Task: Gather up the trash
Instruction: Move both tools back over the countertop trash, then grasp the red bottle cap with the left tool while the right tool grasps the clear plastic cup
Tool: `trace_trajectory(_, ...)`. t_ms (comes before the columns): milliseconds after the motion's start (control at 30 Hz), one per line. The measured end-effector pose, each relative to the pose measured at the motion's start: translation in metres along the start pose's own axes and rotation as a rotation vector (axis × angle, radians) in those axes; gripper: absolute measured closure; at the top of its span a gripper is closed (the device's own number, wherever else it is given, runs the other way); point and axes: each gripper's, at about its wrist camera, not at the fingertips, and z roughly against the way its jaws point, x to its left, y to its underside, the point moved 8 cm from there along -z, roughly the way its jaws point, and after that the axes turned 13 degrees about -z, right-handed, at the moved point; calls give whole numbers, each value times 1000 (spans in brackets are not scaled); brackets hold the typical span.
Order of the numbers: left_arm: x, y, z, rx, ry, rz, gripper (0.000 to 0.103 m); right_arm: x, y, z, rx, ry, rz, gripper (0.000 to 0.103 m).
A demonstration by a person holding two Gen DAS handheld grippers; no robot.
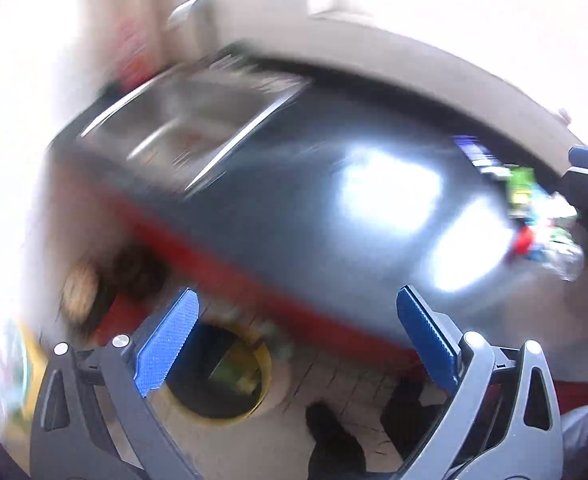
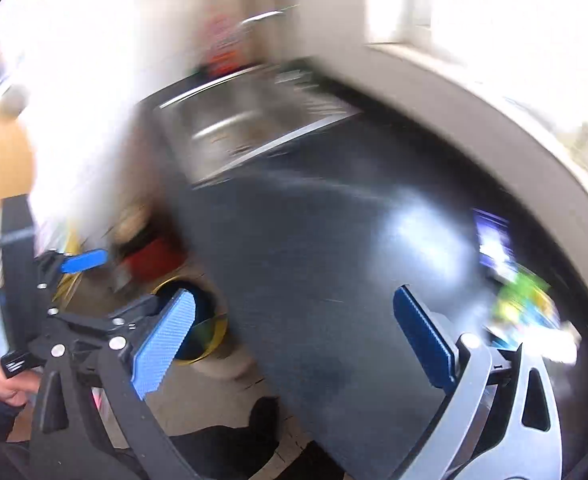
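A home kitchen: a steel sink (image 1: 197, 120) set in a dark countertop (image 2: 314, 260), a window (image 2: 474, 0) behind.

We find the trash (image 1: 534, 216) heaped at the right end of the dark counter (image 1: 294, 208), near its back edge: blurred wrappers in green, blue and red, with a crumpled clear piece in front. The right wrist view shows the same heap (image 2: 522, 304). We record the yellow-rimmed bin (image 1: 217, 372) on the floor below the counter's front edge, open-topped, with greenish scraps inside.
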Motion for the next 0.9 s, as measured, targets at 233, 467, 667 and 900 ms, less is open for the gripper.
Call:
trace_trajectory(233,-155,-97,-10,-93,214,-306,7,-181,17,75,-115,253,-377,7)
trace_trajectory(467,-248,-110,-5,-94,304,-458,7,-259,68,113,-129,339,-557,7)
trace_trajectory(667,-272,-104,-12,-77,329,-496,7,-267,80,102,-107,301,-567,7)
trace_trajectory(900,-292,-93,-60,-44,332,-548,7,-281,91,43,-27,228,-568,11)
